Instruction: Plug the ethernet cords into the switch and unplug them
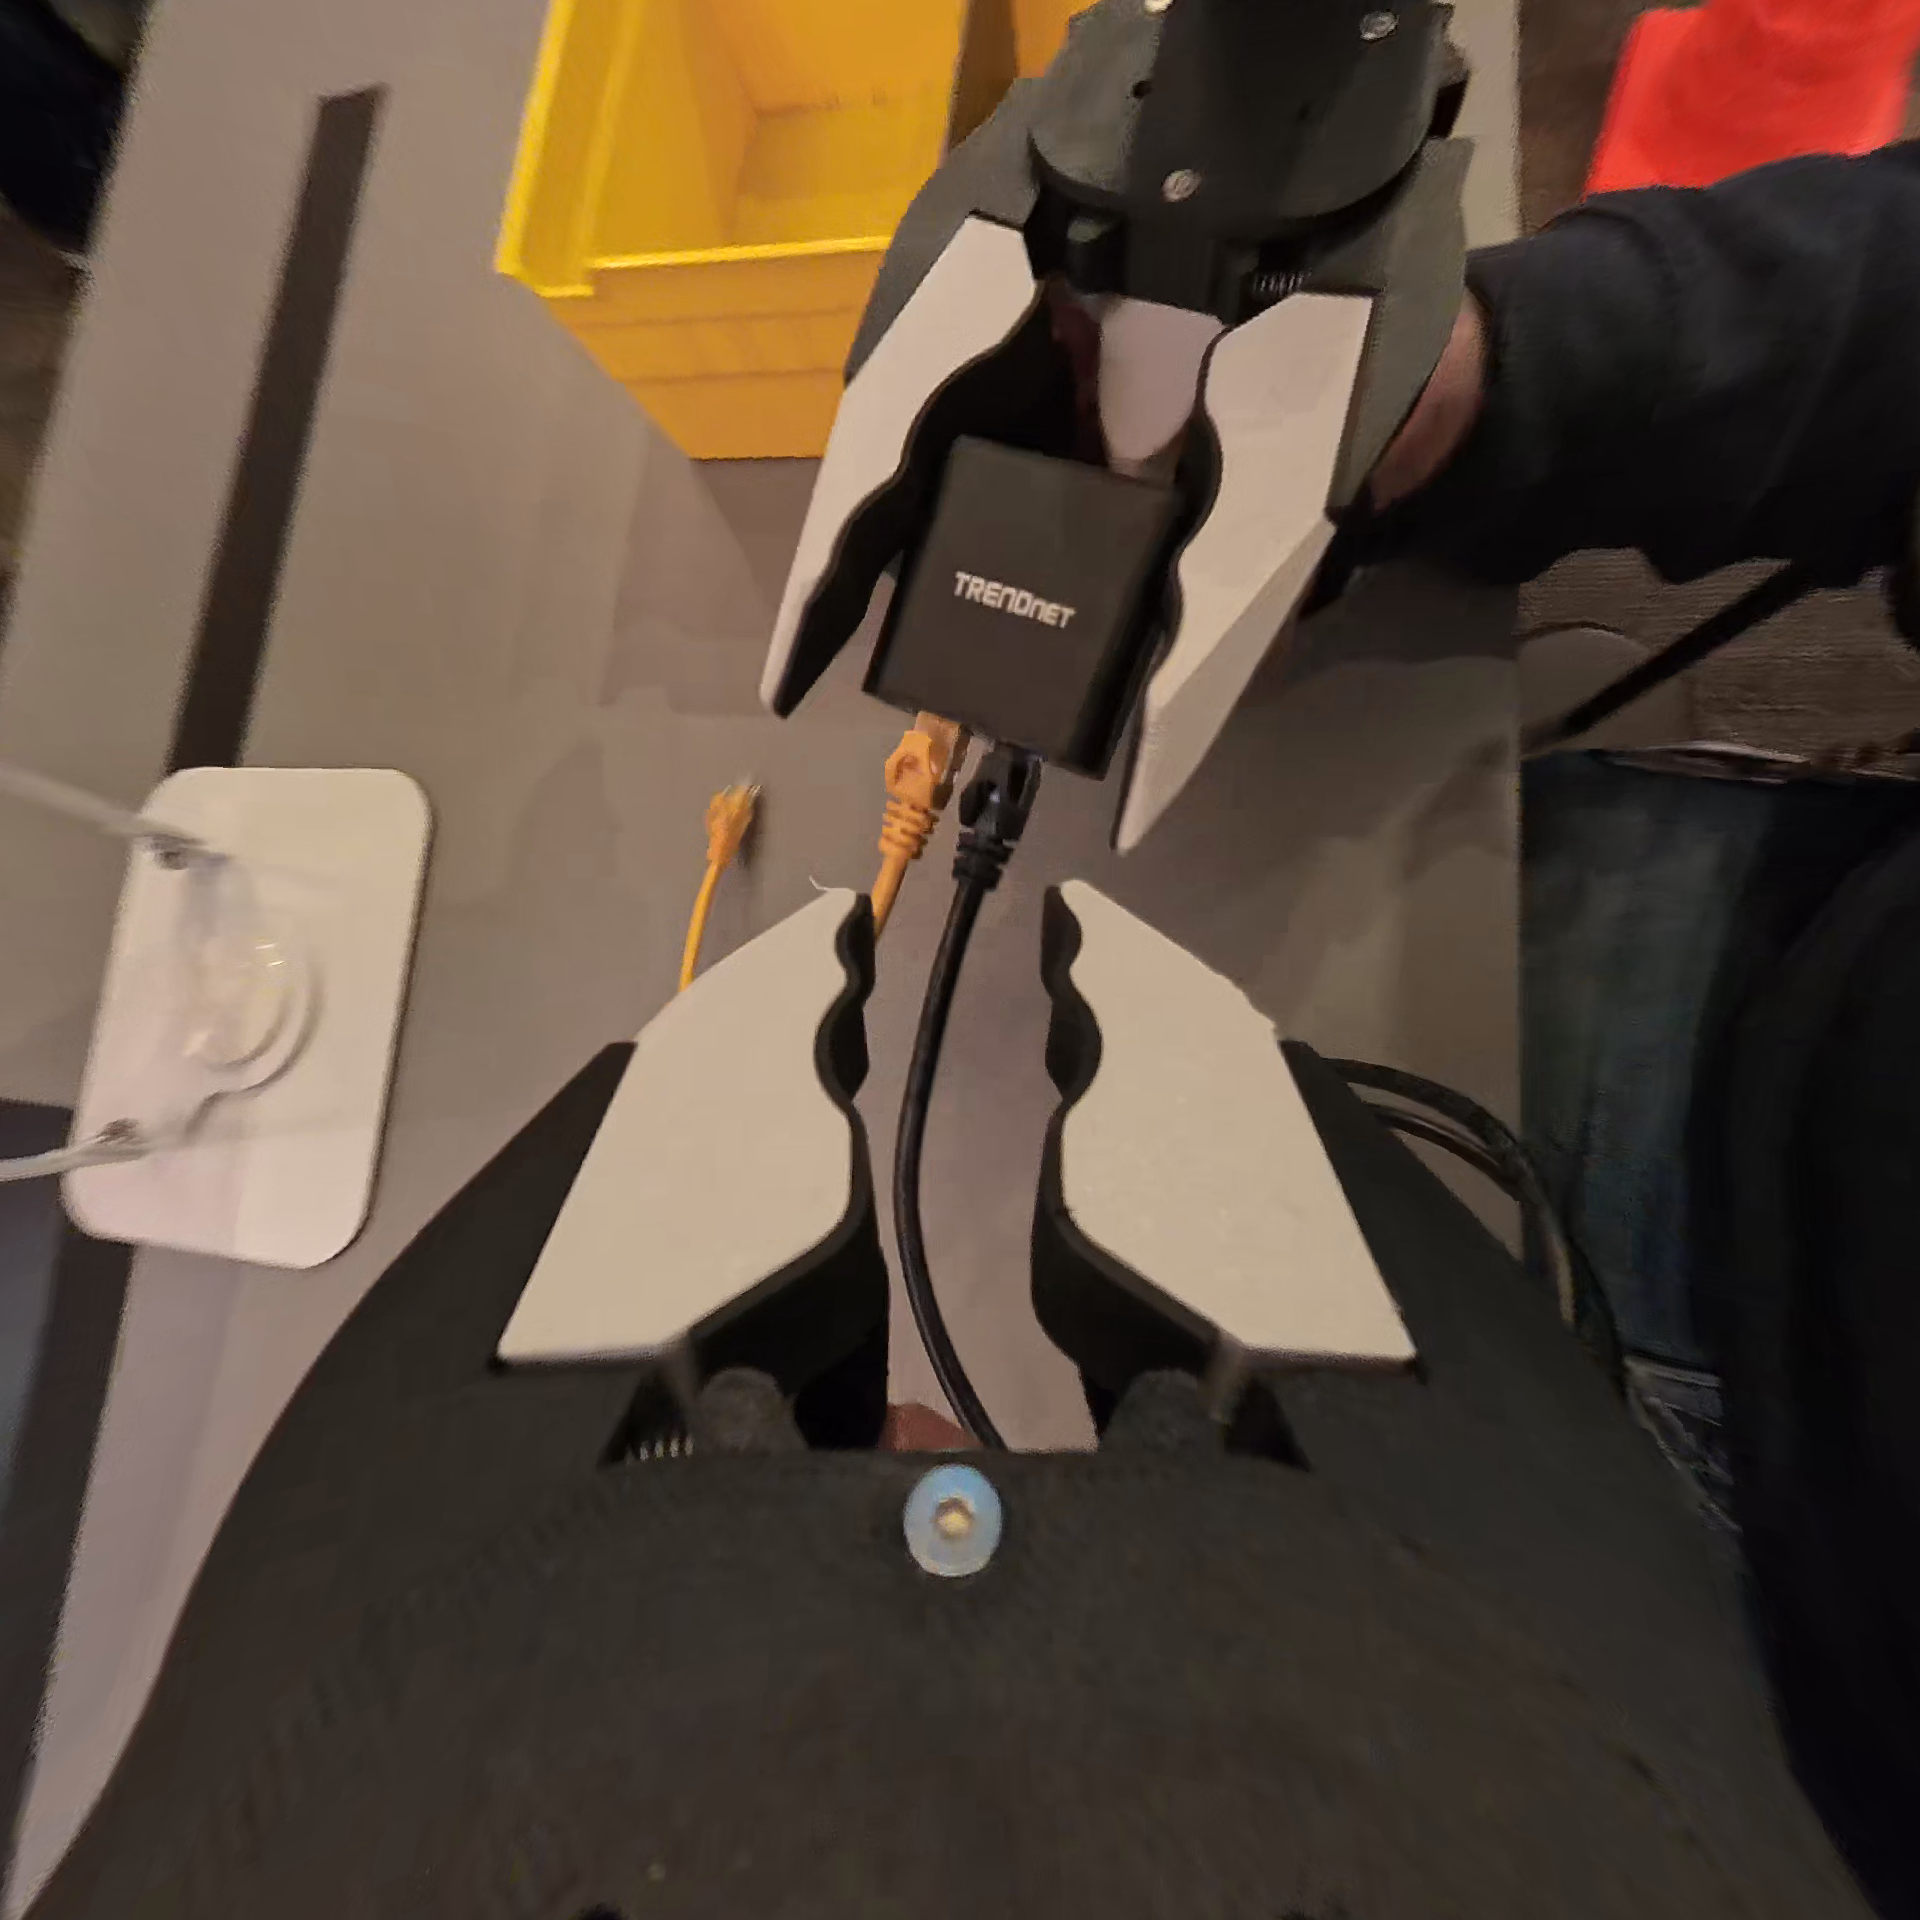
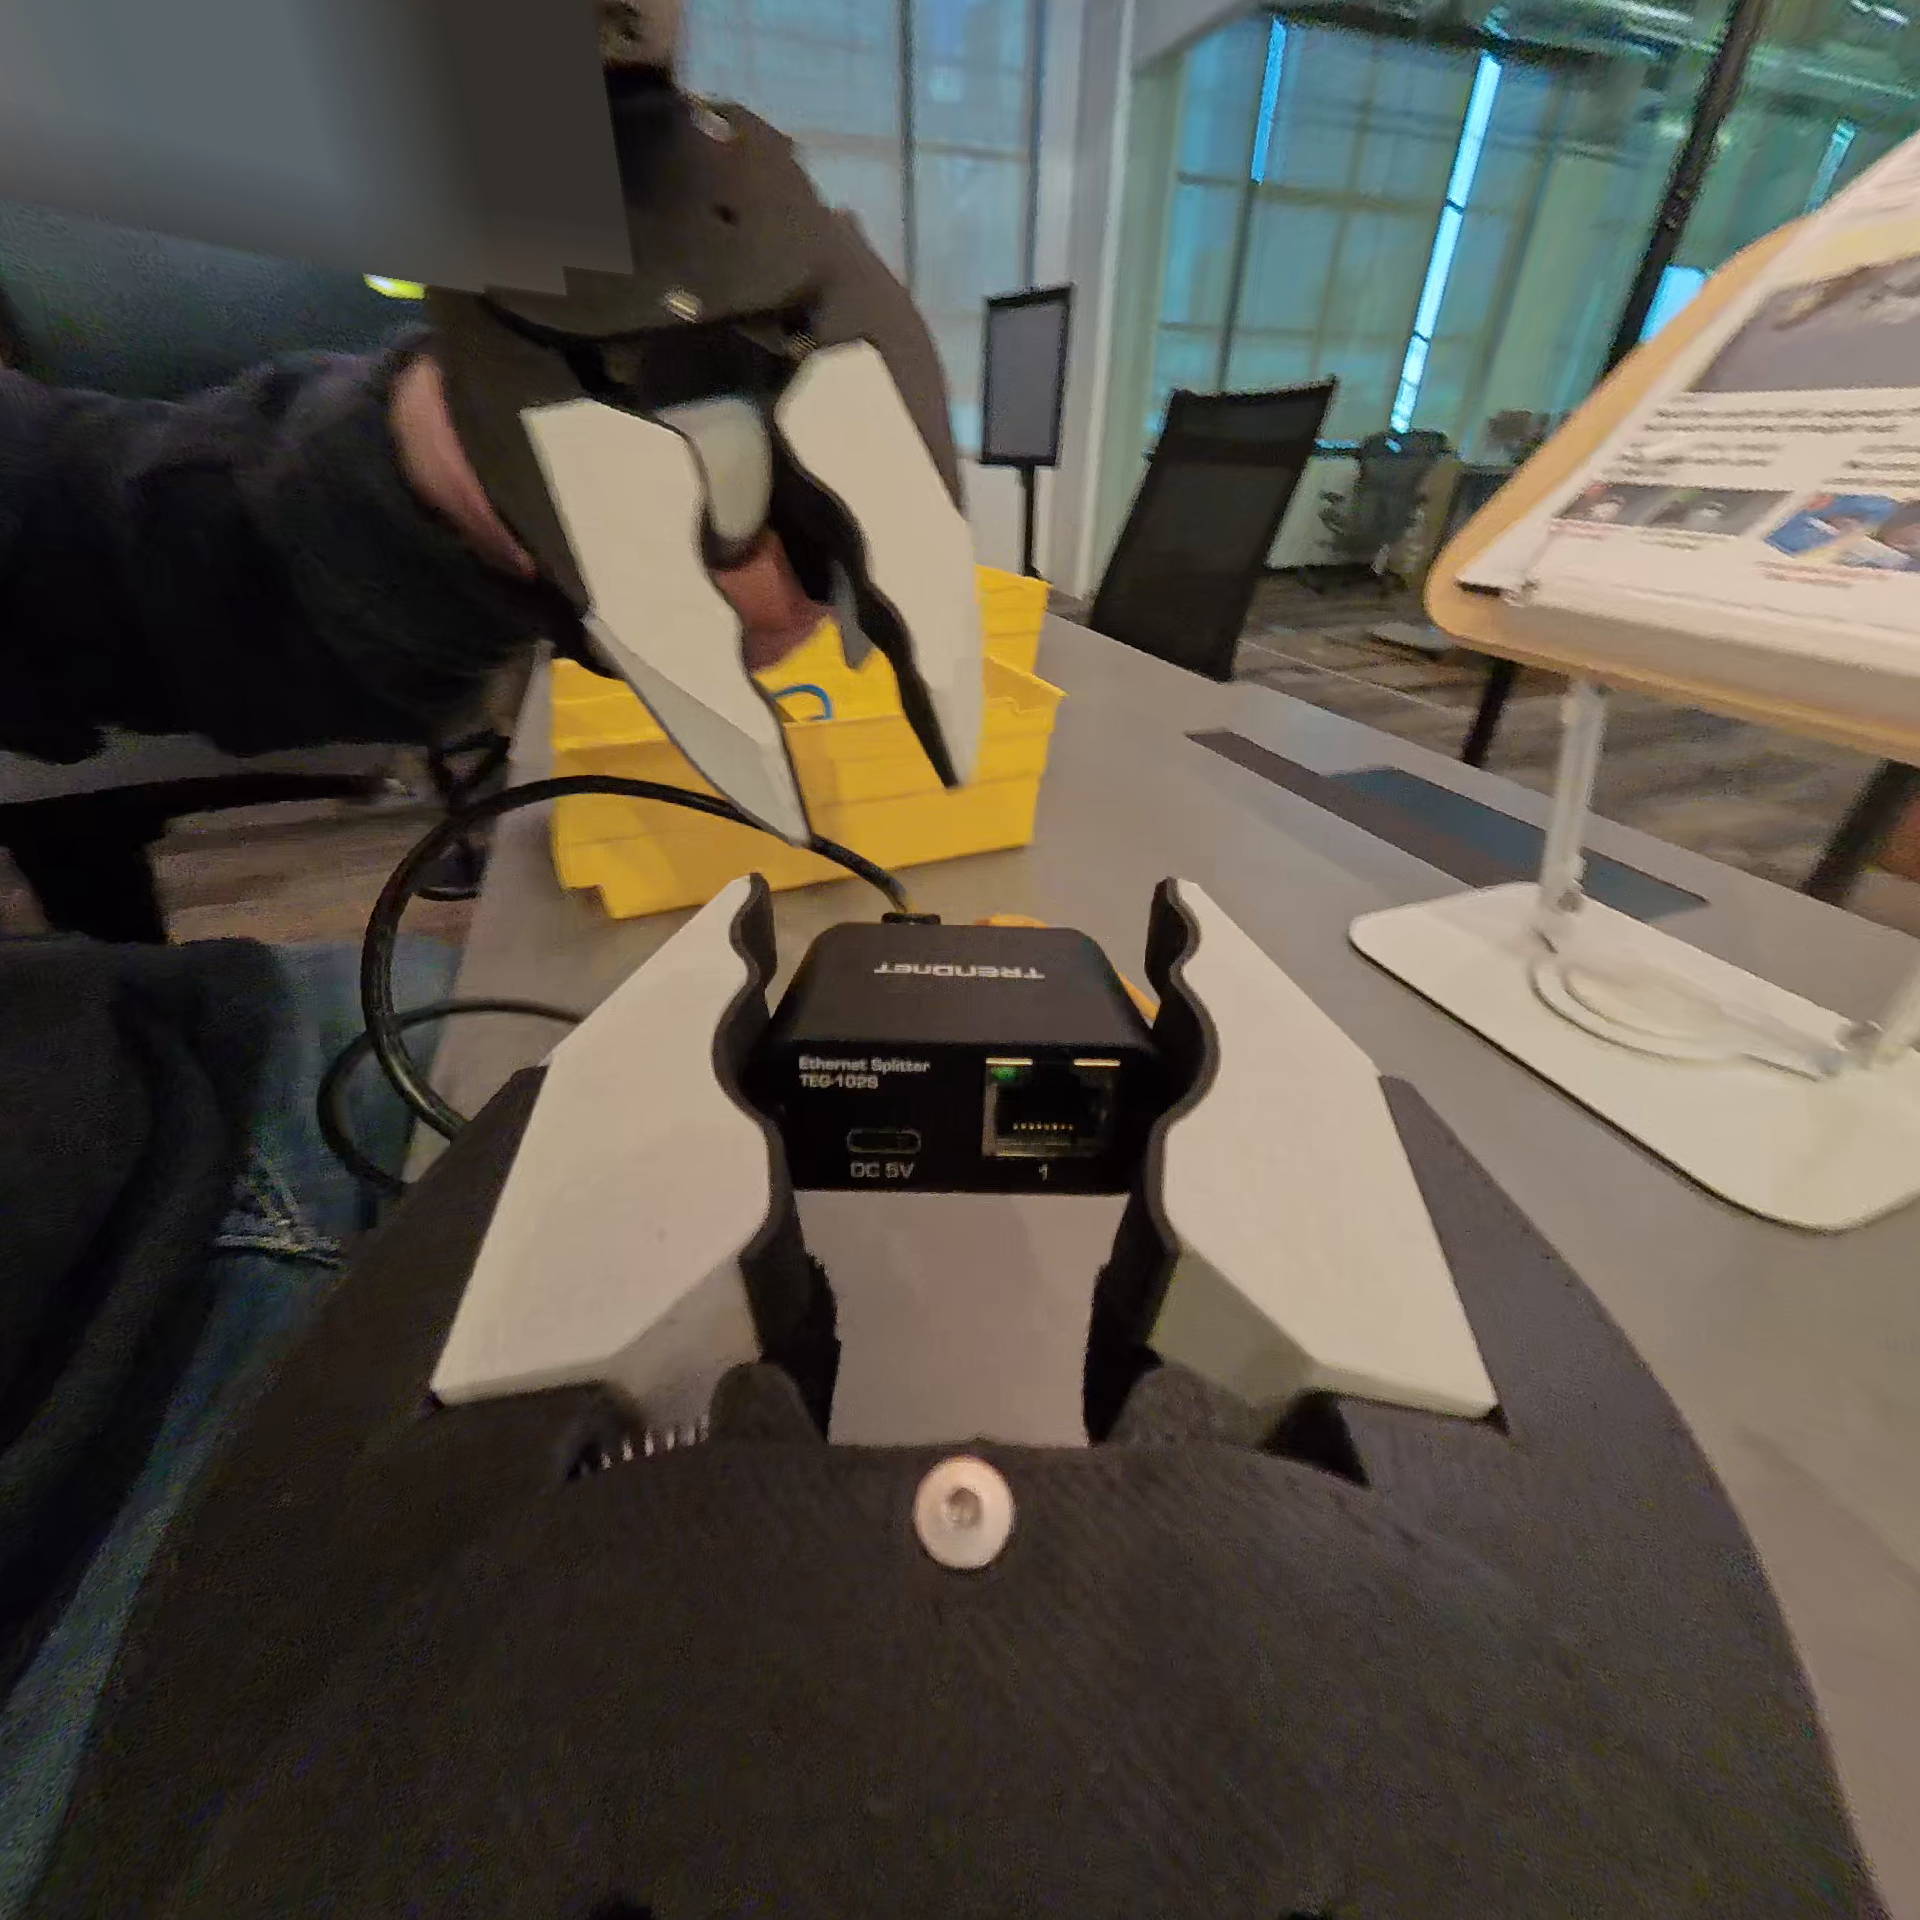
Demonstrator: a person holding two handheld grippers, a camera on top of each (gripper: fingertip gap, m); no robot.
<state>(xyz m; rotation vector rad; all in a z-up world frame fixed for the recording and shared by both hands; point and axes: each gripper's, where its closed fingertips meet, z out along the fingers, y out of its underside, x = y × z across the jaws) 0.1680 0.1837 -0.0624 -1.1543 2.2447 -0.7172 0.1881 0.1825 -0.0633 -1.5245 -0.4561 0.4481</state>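
Observation:
My right gripper point(image 2: 961, 904) is shut on the small black switch point(image 2: 956, 997) and holds it by its sides above the grey table point(image 2: 1299, 831). One empty port on the switch faces the right wrist camera. In the left wrist view the switch point(image 1: 1018, 613) has an orange cord point(image 1: 914, 800) and a black cord point(image 1: 987, 831) plugged into its near side. My left gripper point(image 1: 951, 904) is open just short of those plugs. The black cord runs loosely between its fingers. A second orange cord end point(image 1: 732, 821) lies loose on the table.
A yellow bin point(image 1: 727, 208) stands on the table behind the switch. A white stand base with a clear post point(image 1: 260, 1008) carries a slanted sign board point(image 2: 1714, 468). A dark strip point(image 1: 270, 436) runs along the table. A person's dark sleeve point(image 1: 1683, 364) and jeans point(image 1: 1642, 1039) are at the table edge.

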